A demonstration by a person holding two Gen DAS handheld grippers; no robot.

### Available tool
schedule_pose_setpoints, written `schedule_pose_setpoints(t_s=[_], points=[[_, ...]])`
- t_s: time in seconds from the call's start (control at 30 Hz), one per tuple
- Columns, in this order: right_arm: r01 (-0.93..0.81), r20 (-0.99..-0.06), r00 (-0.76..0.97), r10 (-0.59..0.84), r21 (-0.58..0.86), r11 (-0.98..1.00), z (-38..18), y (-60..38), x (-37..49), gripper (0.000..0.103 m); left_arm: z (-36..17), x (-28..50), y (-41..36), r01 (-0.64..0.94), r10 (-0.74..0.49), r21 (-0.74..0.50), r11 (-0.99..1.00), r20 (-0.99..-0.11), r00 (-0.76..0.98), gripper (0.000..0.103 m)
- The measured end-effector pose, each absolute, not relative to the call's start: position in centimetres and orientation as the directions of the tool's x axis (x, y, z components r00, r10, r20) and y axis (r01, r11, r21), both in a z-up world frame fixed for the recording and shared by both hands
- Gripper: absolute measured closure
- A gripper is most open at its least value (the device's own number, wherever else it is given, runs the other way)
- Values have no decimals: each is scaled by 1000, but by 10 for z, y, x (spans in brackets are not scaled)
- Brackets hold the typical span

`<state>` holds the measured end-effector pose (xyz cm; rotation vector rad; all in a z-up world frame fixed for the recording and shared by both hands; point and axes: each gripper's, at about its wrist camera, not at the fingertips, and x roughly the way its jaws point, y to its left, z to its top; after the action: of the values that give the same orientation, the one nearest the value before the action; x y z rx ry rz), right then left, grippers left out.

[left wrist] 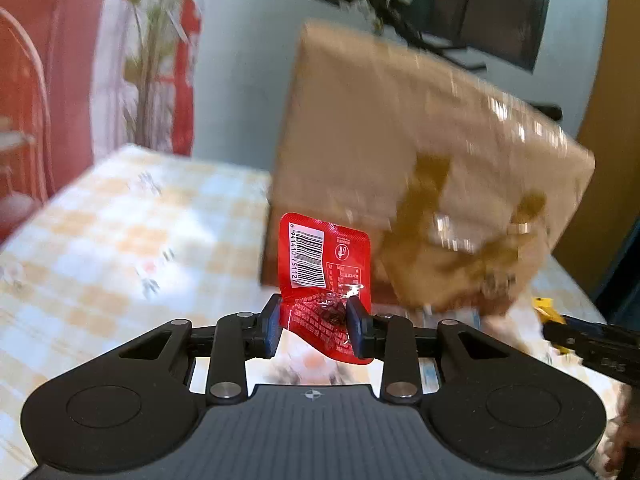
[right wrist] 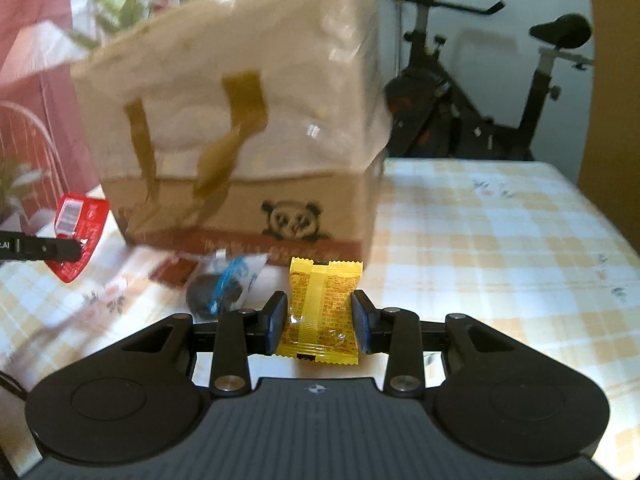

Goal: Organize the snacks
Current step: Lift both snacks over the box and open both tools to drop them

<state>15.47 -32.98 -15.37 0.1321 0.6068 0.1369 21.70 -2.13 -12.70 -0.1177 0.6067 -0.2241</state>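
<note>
The left tool (left wrist: 312, 322) pointed forward and downward over the tabletop (left wrist: 120, 220), its two blue pads pressed against the lower part of a red snack packet (left wrist: 324, 260). The packet stood up out of the grip, barcode side toward the camera, its bottom edge crumpled between the pads, and it hung in front of the beige bag (left wrist: 400, 140), near the bag's lower left corner. In the right wrist view the same red packet (right wrist: 80, 232) showed to the left of the bag (right wrist: 240, 100), pinched at the tip of the left tool (right wrist: 76, 249), clear of the checked cloth below it.

The right tool (right wrist: 320, 322) was tilted forward and downward in much the same way, its pads closed narrowly on the sides of a yellow snack packet (right wrist: 320, 308). That packet stood upright in the grip, just in front of the bag's lower right corner, below the panda drawing (right wrist: 296, 220) on the bag's brown band. In the left wrist view the right tool (left wrist: 554, 326) came in from the right edge, to the right of the bag, with a bit of yellow at its tip.

On the tabletop (right wrist: 500, 260) in front of the bag lay a dark round snack in a clear wrapper with blue print (right wrist: 224, 288), and a small dark red packet (right wrist: 176, 272) just beside it, close to the bag's base. An exercise bike (right wrist: 480, 112) stood behind the bag, to its right.
</note>
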Motion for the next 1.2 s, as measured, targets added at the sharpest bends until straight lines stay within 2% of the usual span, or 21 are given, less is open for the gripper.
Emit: schedule_pose_setpoints(t_s=[0.13, 0.3, 0.37, 0.53, 0.7, 0.87, 0.9, 0.93, 1.07, 1.13, 1.2], points=[[-111, -475, 862, 175, 160, 981, -122, -336, 148, 66, -87, 214, -13, 209, -256, -156, 965, -424, 869, 68], [-153, -317, 927, 199, 166, 974, -62, -342, 154, 65, -32, 221, -16, 228, -255, -126, 965, -271, 928, 68], [-181, -251, 943, 217, 159, 971, -39, -342, 160, 65, -18, 232, -25, 236, -251, -92, 967, -237, 939, 68], [-229, -199, 945, 258, 159, 960, -5, -336, 195, 65, 2, 276, -51, 269, -278, -71, 961, -228, 933, 68], [-199, -260, 939, 223, 118, 973, -8, -326, 242, 66, -1, 321, -71, 288, -295, -67, 955, -293, 910, 67], [-144, -319, 929, 186, 151, 978, -24, -327, 261, 63, -24, 331, -83, 334, -327, -44, 941, -359, 874, 63], [-137, -323, 929, 182, 157, 978, -26, -328, 262, 63, -29, 332, -83, 330, -323, -47, 943, -371, 871, 61], [-132, -322, 930, 178, 158, 978, -27, -329, 262, 59, -33, 331, -82, 324, -318, -49, 945, -378, 869, 53], [-138, -307, 934, 181, 158, 978, -26, -333, 252, 44, -36, 326, -69, 302, -306, -71, 951, -371, 877, 44], [-133, -296, 939, 177, 163, 978, -24, -336, 244, 42, -33, 320, -63, 301, -308, -76, 951, -357, 882, 32], [-131, -280, 943, 180, 184, 974, -23, -339, 235, 41, -29, 316, -55, 293, -301, -75, 953, -341, 891, 31]])
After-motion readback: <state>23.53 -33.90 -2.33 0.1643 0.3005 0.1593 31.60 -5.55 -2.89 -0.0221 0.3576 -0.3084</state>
